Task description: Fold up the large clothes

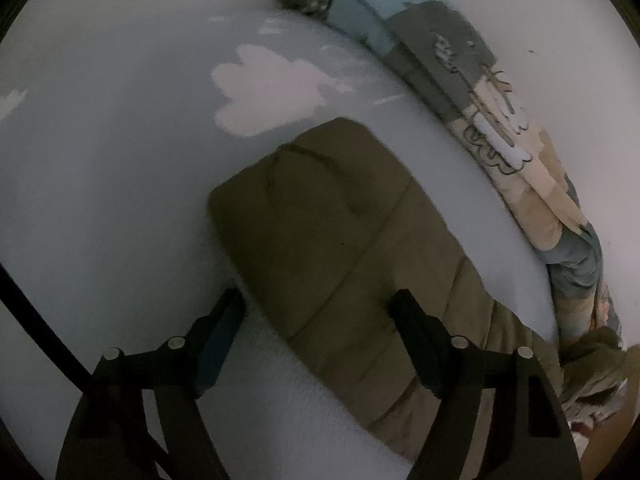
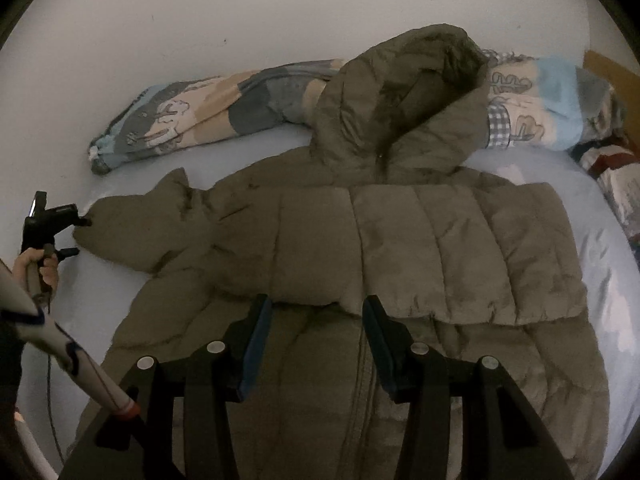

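Jacket (image 2: 360, 264), olive and padded, lies flat on the bed (image 2: 592, 216), its hood against the patterned quilt (image 2: 192, 116). I see my left gripper (image 1: 316, 300) spread wide at the jacket's sleeve end, holding nothing. My right gripper (image 2: 316, 312) hovers wide above the jacket's zipper, empty.

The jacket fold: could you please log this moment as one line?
jacket: one sleeve folded across | left gripper: open at other sleeve's cuff | right gripper: open above front

The jacket (image 2: 360, 264) hem runs out of frame below, behind the right tongs (image 2: 316, 312).
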Demonstrator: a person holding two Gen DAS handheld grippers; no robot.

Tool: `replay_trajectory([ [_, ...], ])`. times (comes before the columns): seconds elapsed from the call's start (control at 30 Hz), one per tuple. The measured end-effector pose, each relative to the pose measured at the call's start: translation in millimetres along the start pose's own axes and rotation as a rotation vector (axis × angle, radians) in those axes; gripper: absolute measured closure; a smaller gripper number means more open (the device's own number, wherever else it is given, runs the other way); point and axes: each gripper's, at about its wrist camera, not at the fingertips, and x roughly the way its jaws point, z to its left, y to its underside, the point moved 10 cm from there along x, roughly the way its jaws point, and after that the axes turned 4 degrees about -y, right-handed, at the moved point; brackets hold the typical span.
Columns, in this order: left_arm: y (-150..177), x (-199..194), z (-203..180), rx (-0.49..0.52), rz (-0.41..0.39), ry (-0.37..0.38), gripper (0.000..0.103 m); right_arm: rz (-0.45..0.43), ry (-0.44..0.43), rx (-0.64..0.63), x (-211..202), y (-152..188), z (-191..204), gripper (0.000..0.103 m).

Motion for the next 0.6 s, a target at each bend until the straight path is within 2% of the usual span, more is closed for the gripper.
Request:
replay_trajectory([
  [0.07, -3, 2, -2, 0.024, -0.014, -0.025, 0.052, 0.023, 0.01, 0.013, 9, -3, -1, 0.052],
  [0.1, -5, 2, -3, 0.037, -0.027, -0.032, 0.065, 0.03, 0.019, 0.019, 14, -5, -1, 0.052],
  [0.13, -7, 1, -2, 0.042, -0.041, -0.037, 0.07, 0.034, 0.023, 0.016, 19, -7, -1, 0.052],
  [0.37, -9, -15, -3, 0.051, -0.094, -0.015, 0.081, 0.102, 0.09, 0.004, 59, -7, -16, 0.051],
  [0.5, -12, -35, -18, 0.098, -0.132, 0.004, 0.083, 0.138, 0.076, 0.037, 76, -1, -24, 0.048],
  [0.6, -13, -57, -35, 0.126, -0.163, 0.036, 0.084, 0.143, 0.087, 0.015, 79, 1, -23, 0.047],
])
